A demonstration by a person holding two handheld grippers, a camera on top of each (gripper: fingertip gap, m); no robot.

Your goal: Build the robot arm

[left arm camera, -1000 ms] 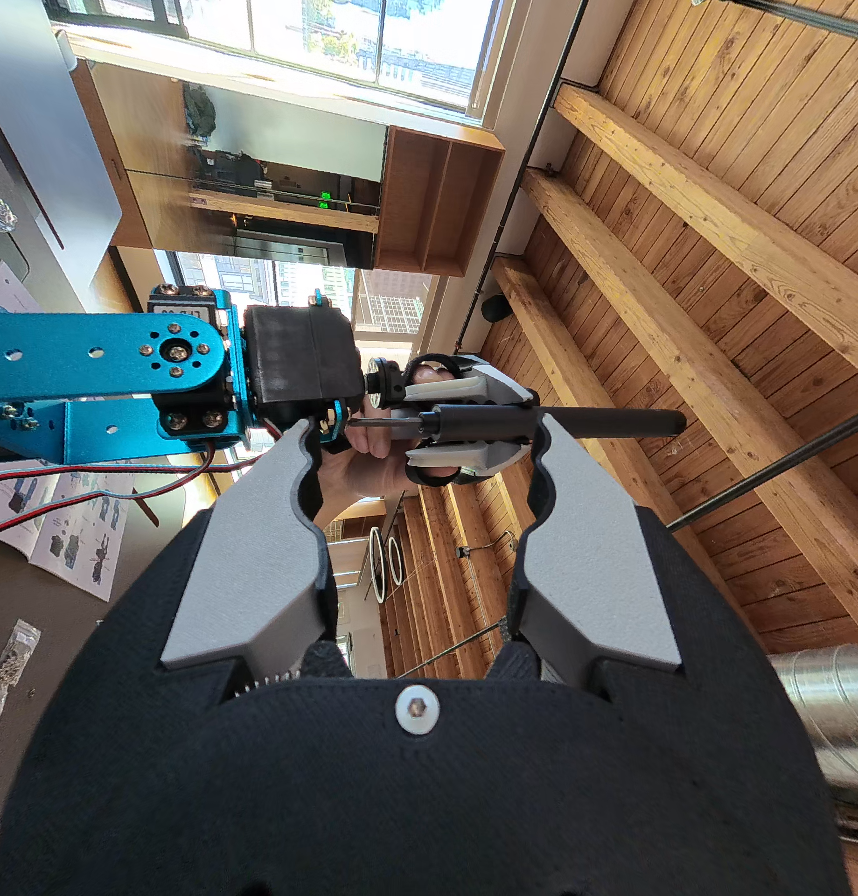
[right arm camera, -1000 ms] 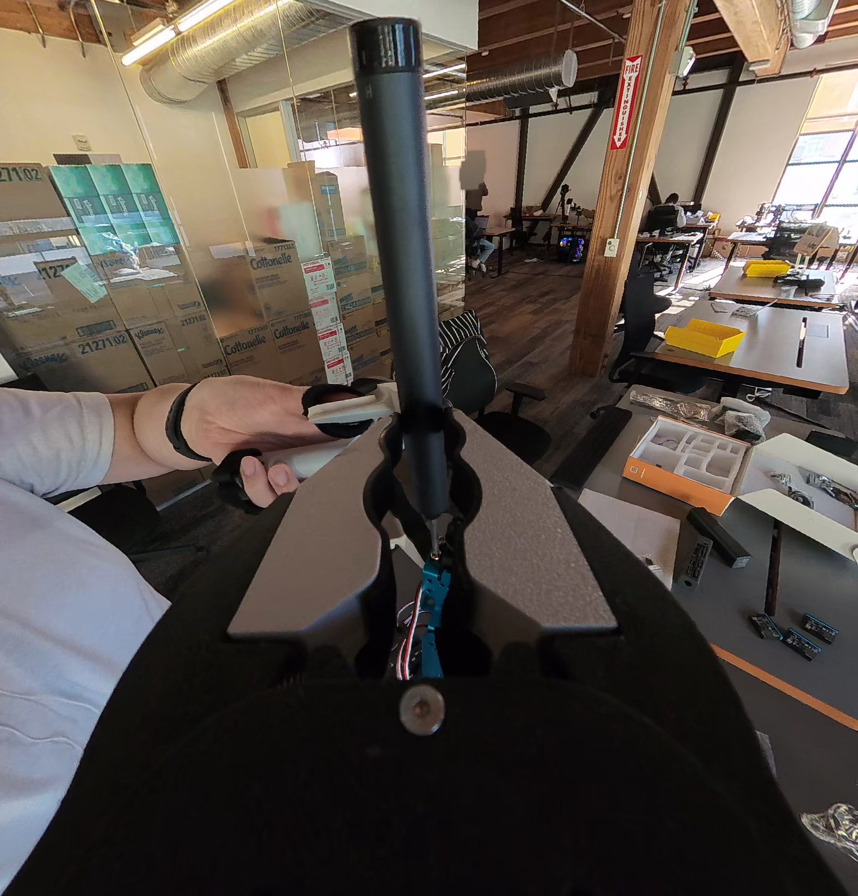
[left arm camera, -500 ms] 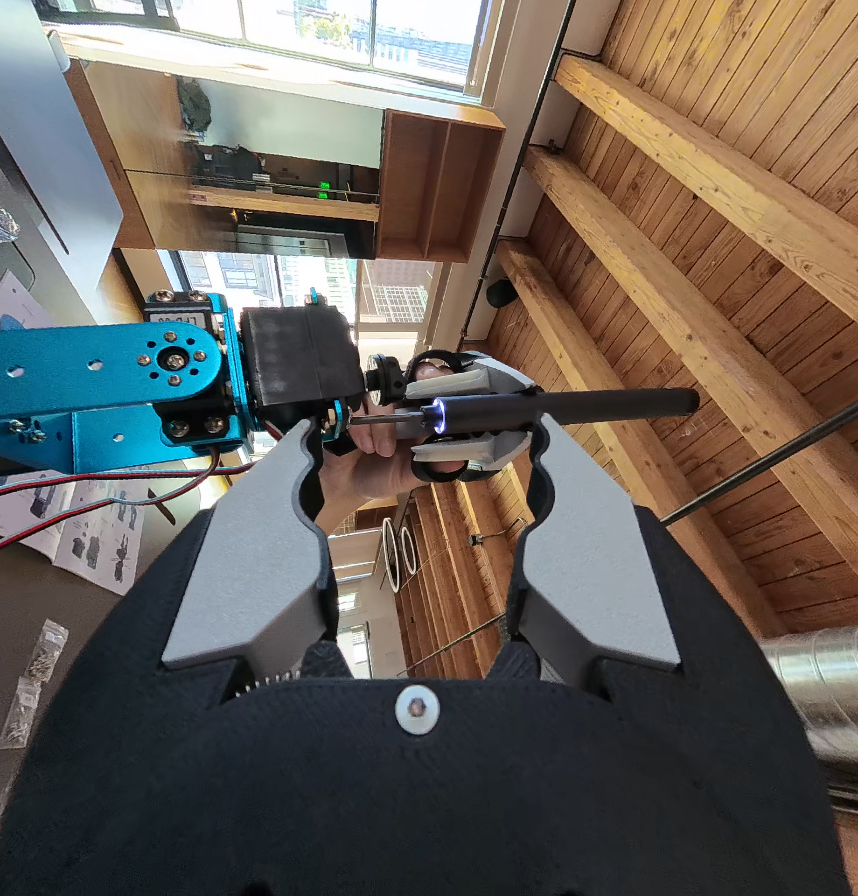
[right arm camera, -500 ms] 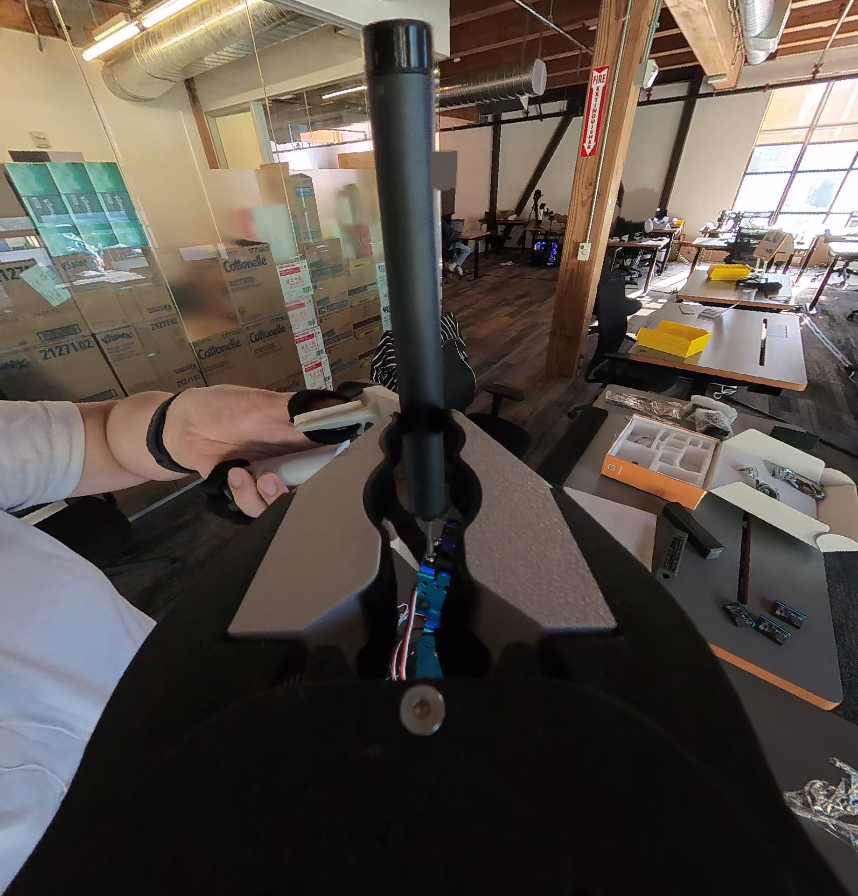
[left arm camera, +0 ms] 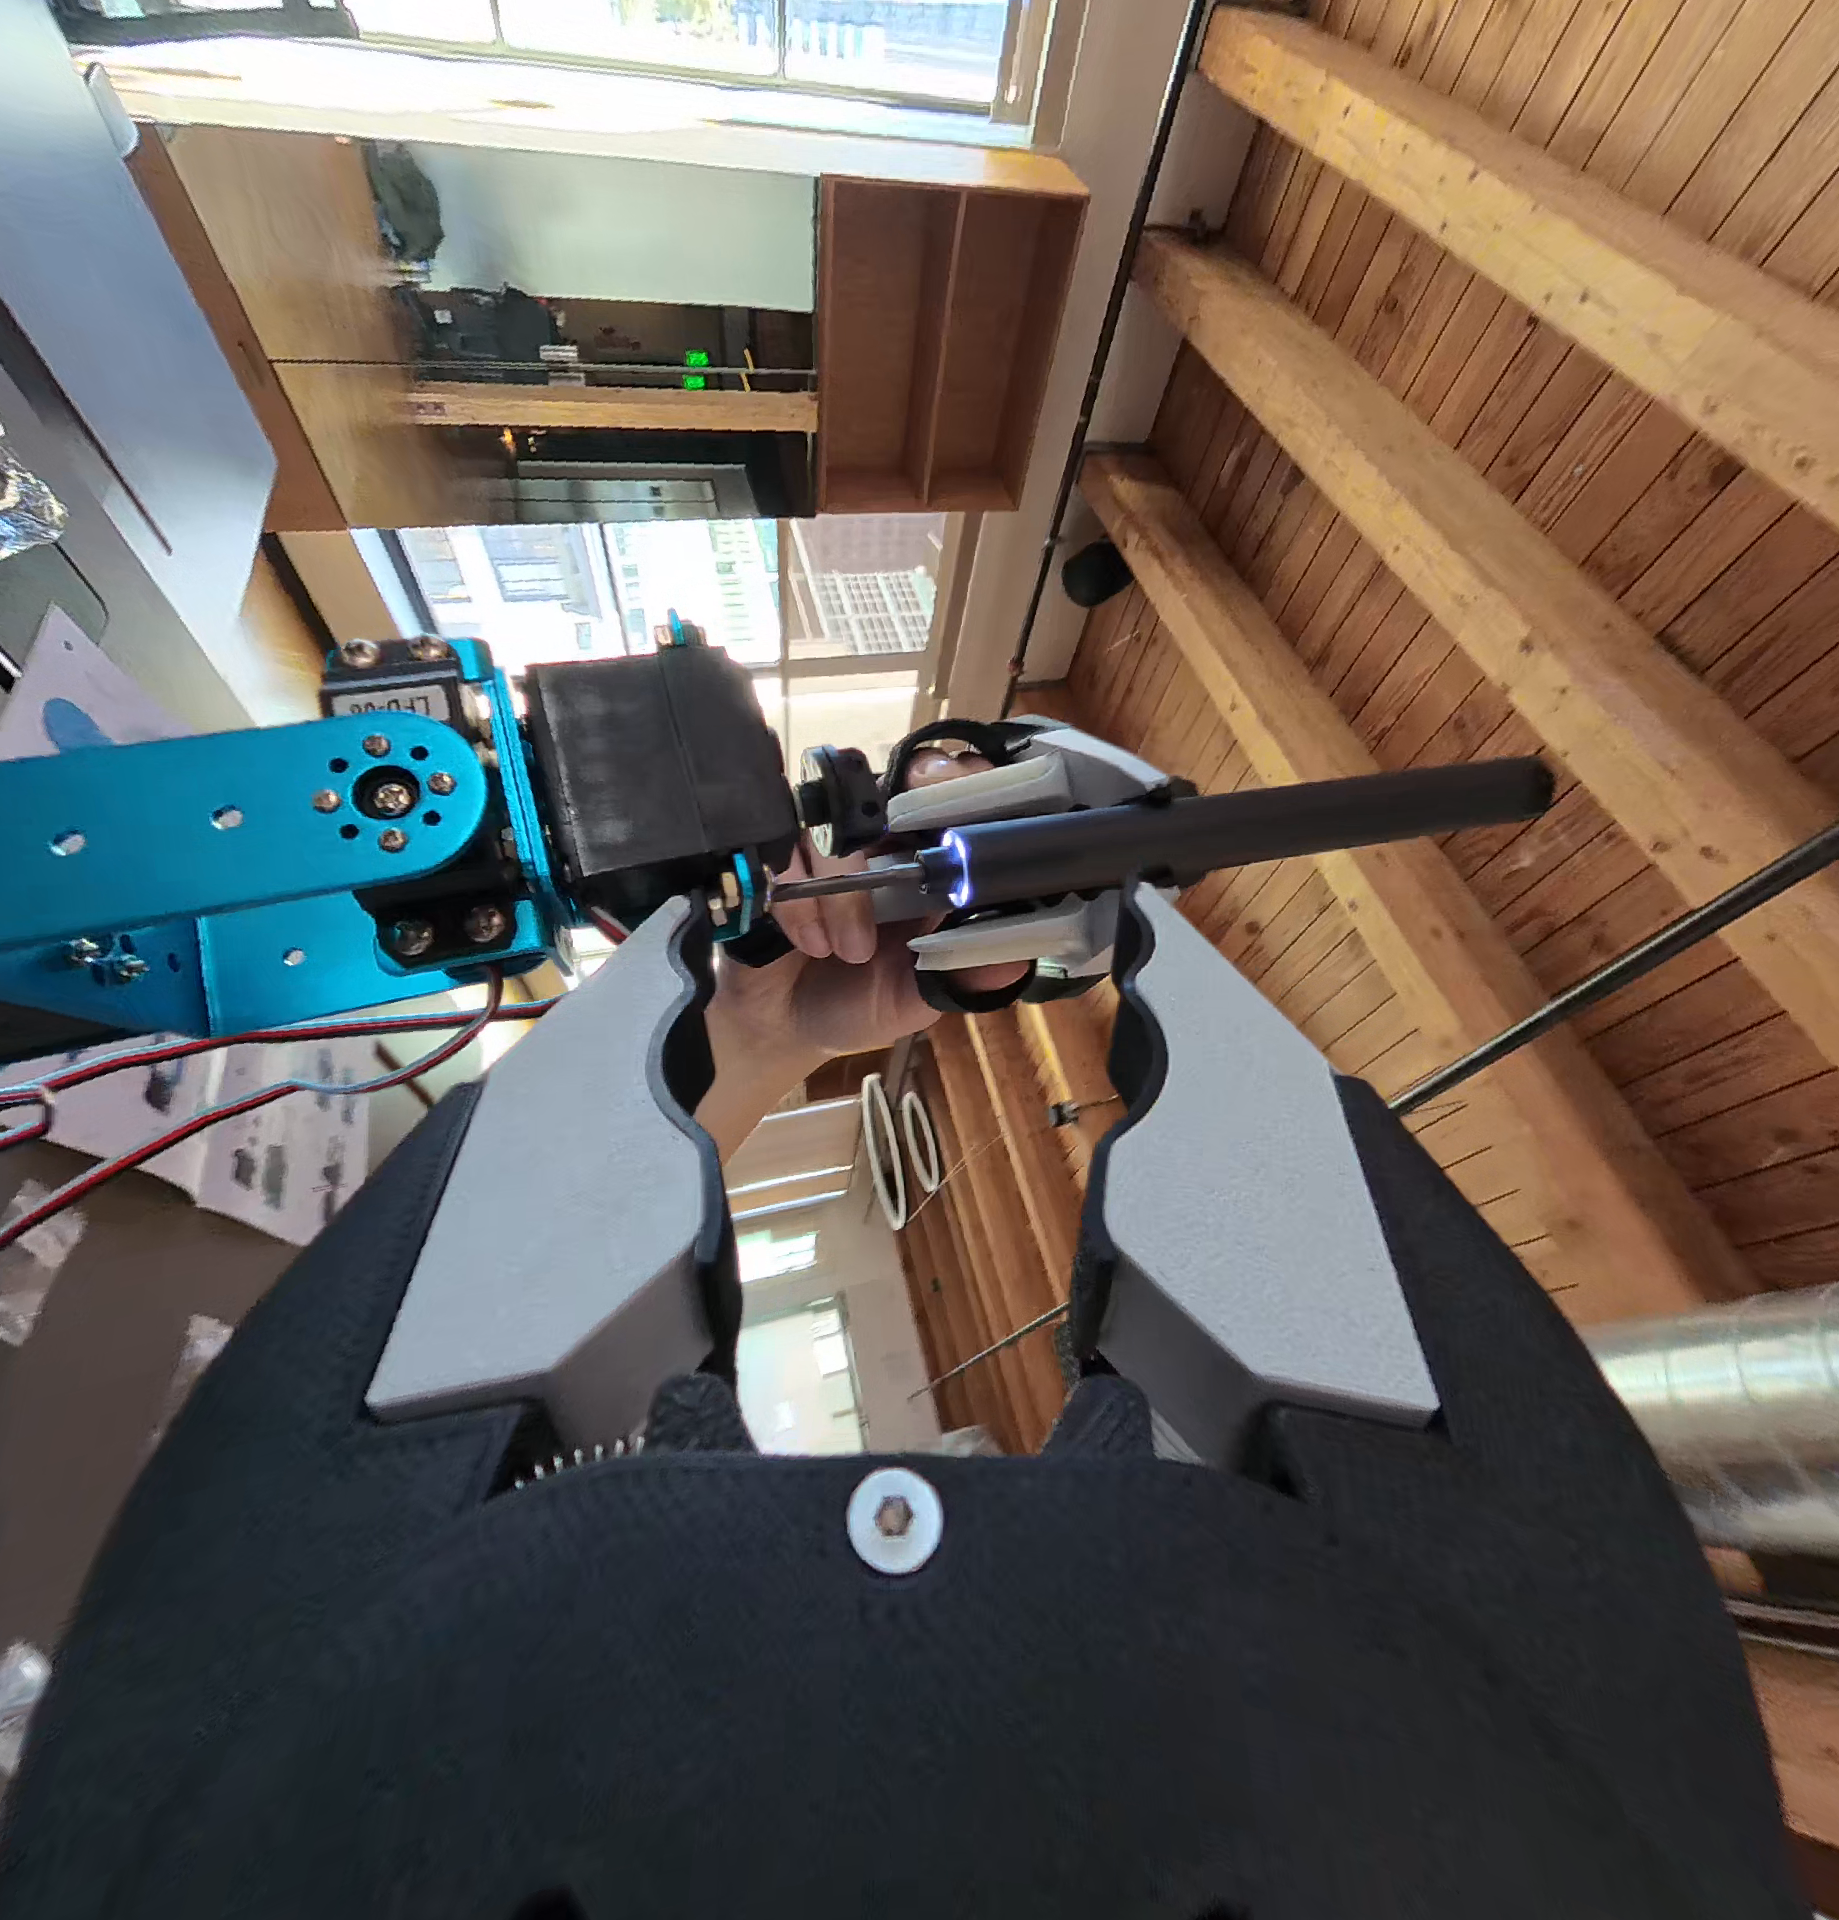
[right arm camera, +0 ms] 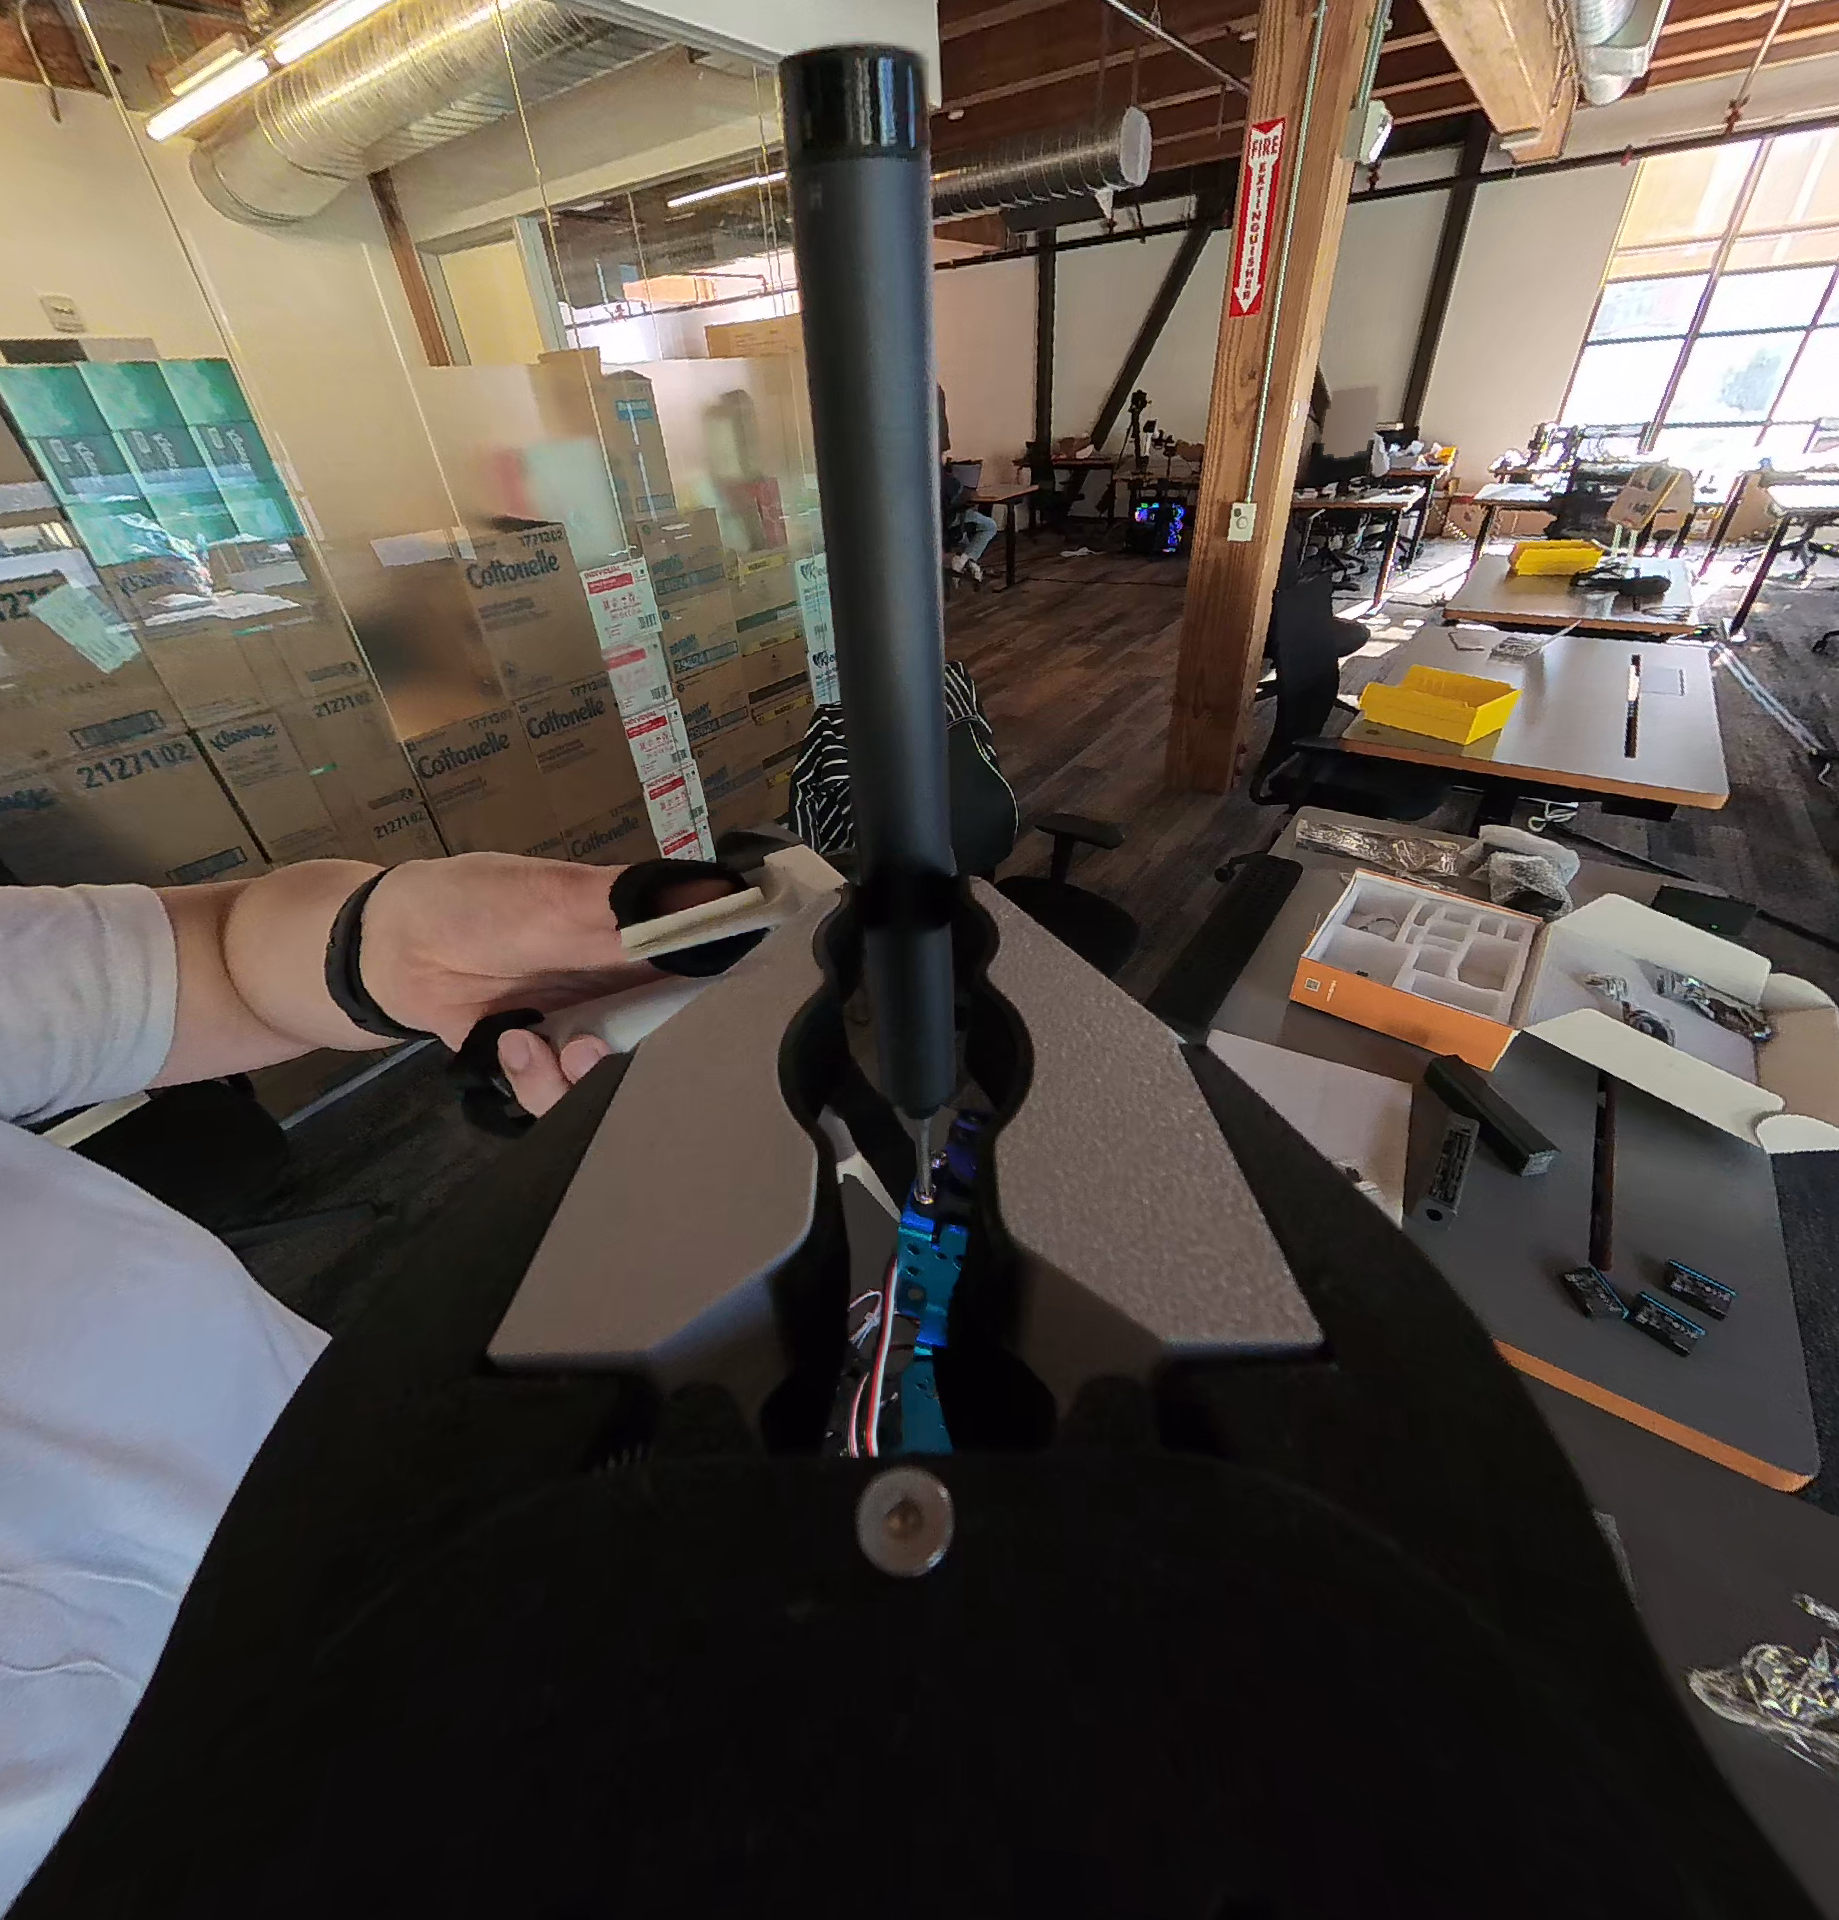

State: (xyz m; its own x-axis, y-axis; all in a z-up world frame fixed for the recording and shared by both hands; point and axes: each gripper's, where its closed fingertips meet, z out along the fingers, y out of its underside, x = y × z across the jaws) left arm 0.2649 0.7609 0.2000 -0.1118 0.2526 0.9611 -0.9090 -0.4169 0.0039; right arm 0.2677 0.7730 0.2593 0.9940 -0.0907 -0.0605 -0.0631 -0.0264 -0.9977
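Blue anodised servo-bracket assembly (left arm camera: 219,862) with its black servo (left arm camera: 655,779) lies just beyond the left gripper (left arm camera: 904,935), whose grey fingers (left arm camera: 582,1143) stand wide apart, empty. The right gripper (right arm camera: 904,997) is clamped on an upright electric screwdriver (right arm camera: 873,520), bit touching a bracket screw (right arm camera: 925,1195).

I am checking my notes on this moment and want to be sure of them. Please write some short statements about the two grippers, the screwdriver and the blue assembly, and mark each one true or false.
1. The right gripper is shut on the dark electric screwdriver. True.
2. The left gripper is shut on the screwdriver. False: its jaws stand apart, with nothing clamped between them.
3. The screwdriver's bit meets the blue metal servo assembly. True.
4. No light shows at the screwdriver's front end. False: a light glows there.
5. The orange box on the grey table is closed. False: it is open.
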